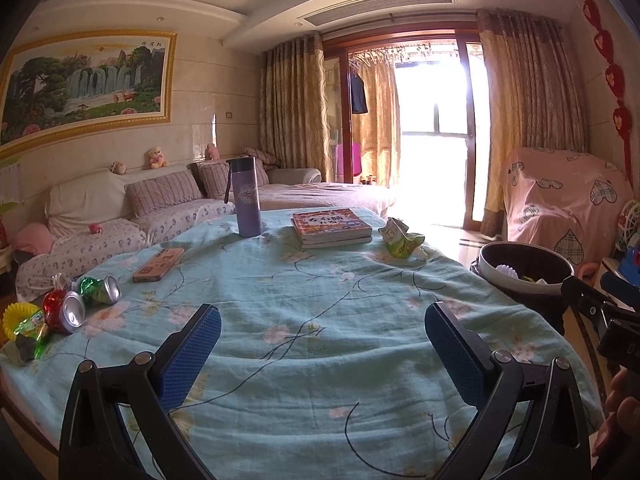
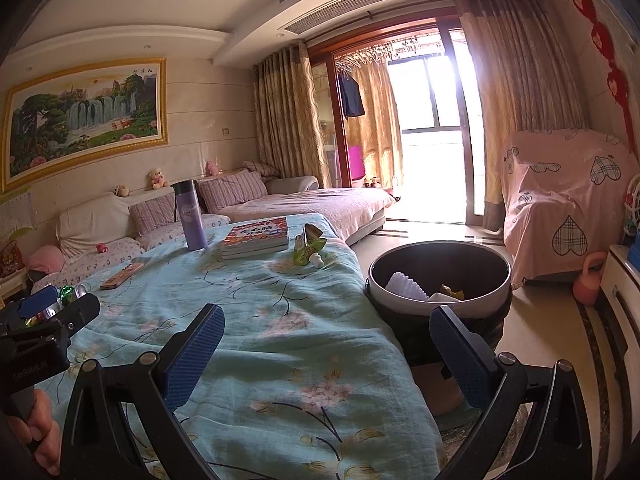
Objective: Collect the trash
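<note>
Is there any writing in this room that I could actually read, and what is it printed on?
Nothing reads fully.
"DA": cut-off white letters on the right claw's body.
Pale lettering on the left claw's body: too blurred.
Top book: large cover characters, blurred.
Purple bottle: round label, too small.
Waterfall painting: small characters at top right, unreadable.
Crumpled green wrapper: print unreadable.
Phone case: markings unreadable.

Sofa (image 1: 160, 208), painting (image 1: 84, 84), sunlit balcony door (image 1: 436, 136).
</note>
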Demonstrator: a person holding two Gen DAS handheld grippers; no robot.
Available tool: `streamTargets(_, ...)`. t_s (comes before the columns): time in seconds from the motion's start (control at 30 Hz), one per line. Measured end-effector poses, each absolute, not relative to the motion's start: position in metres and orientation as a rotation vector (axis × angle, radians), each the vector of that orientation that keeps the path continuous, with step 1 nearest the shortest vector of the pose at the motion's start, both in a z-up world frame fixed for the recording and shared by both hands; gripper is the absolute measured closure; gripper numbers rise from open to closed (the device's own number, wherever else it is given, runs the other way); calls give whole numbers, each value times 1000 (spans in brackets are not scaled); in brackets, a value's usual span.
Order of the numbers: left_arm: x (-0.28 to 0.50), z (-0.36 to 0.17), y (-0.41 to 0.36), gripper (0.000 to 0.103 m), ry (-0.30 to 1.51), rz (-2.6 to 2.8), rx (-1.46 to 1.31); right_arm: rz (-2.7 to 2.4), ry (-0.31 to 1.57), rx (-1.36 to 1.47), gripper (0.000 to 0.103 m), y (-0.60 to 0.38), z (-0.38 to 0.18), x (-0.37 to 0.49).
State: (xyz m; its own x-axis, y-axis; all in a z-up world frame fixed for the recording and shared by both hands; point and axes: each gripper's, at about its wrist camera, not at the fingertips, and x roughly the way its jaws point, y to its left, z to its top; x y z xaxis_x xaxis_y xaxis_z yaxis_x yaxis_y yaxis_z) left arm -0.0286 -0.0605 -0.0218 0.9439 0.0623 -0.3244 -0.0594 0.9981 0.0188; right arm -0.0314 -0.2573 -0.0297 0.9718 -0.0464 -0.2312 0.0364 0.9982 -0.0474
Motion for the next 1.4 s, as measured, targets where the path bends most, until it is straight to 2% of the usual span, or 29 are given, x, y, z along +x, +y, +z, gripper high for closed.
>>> streamTargets(1.4,-27,-26,-60,1,347,47,12,-39,229,-48,0,-256,-28,-34)
